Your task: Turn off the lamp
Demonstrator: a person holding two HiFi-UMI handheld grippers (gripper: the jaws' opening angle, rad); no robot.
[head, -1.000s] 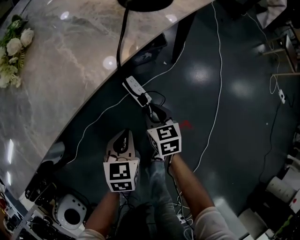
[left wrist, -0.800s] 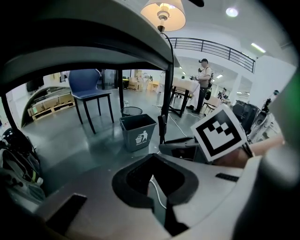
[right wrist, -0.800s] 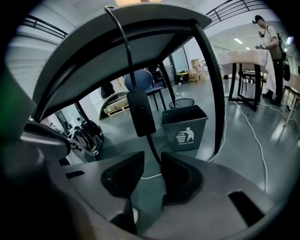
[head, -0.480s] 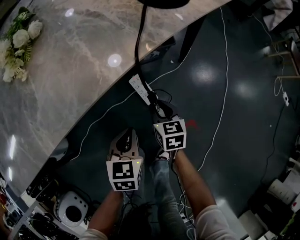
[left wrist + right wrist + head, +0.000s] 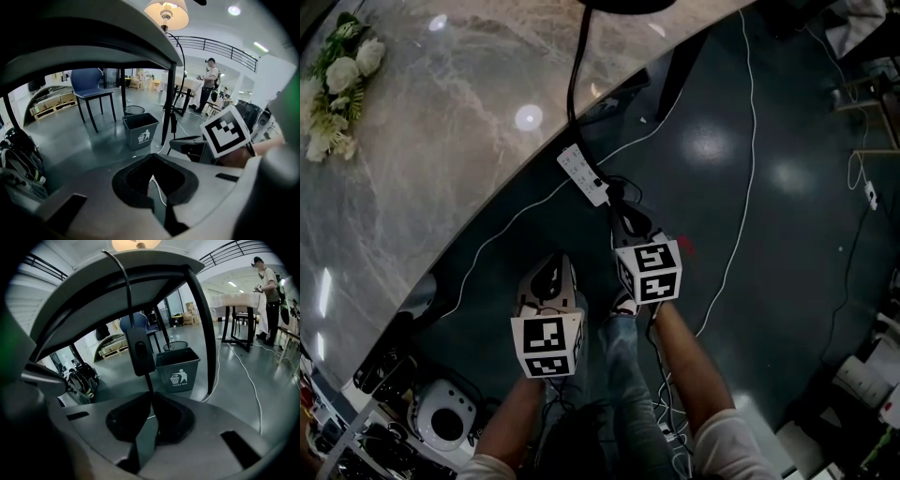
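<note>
Right gripper (image 5: 151,398): jaws closed on the lamp cord (image 5: 148,383), pinching it just below the inline switch (image 5: 140,350), which hangs at 12 o'clock from the jaws. From the switch the cord climbs over the table edge (image 5: 140,268) to the lamp (image 5: 136,243), whose shade glows, so the lamp is judged on. Left gripper (image 5: 153,180): at 8 o'clock of the right one in the head view, jaws together, holding nothing. Step in hand: steadying the cord so the switch can be worked. The next move probably calls for the free gripper to rise to the switch and press its button squarely, without setting it swinging.
</note>
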